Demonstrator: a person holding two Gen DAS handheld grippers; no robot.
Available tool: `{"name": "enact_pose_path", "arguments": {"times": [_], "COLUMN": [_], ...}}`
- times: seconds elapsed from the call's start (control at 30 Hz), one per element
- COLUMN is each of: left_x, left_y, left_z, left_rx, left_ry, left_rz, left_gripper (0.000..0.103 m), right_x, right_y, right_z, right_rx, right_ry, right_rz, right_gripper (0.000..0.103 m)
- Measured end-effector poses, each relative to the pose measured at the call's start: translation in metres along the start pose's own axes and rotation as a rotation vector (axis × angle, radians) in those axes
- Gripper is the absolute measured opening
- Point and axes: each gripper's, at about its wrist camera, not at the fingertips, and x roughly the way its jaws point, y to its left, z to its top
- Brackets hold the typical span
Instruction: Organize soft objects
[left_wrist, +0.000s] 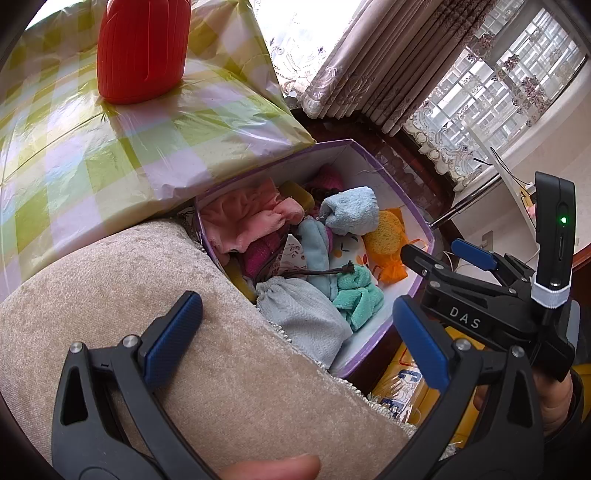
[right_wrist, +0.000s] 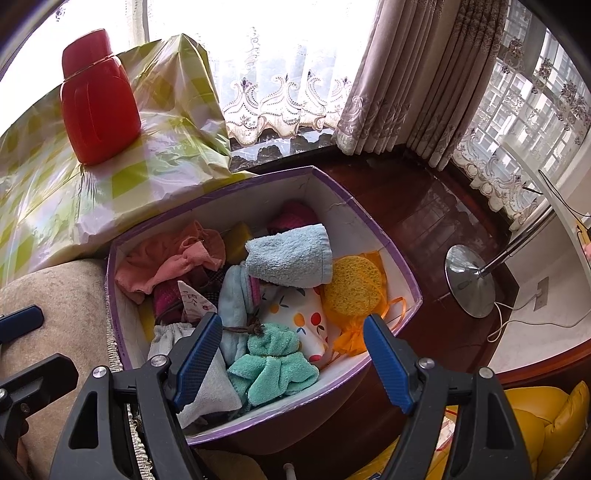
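Both tongs hang spread and empty above a purple-rimmed box (right_wrist: 380, 240) full of soft things. The right tongs (right_wrist: 291, 354) hover over the box's near edge, jaws wide with nothing between them, above a mint-green cloth (right_wrist: 273, 365) and a grey herringbone pouch (right_wrist: 210, 387). The left tongs (left_wrist: 295, 343) are spread over a beige cushion (left_wrist: 110, 295) just beside the box. Inside lie a rolled light-blue towel (right_wrist: 291, 258), a pink cloth (right_wrist: 166, 262), a yellow sponge (right_wrist: 351, 288) on an orange mesh bag (right_wrist: 351, 339), and a fruit-print fabric (right_wrist: 299, 317). Behind the box a checked plastic-wrapped bundle (right_wrist: 155, 177) carries 1 red bottle (right_wrist: 98, 103)
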Motion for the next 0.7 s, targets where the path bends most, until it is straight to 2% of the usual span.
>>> {"name": "enact_pose_path", "arguments": {"times": [0.7], "left_x": [0.0017], "left_y": [0.0003], "left_z": [-0.0001], "left_rx": [0.002], "left_ry": [0.003], "left_rz": [0.002], "left_gripper": [0.103], "right_x": [-0.0003], "right_y": [0.0000], "right_z": [0.0020], "right_rx": [0.001], "right_ry": [-0.002], "right_rz": [0.000], "right_gripper": [0.079]}}
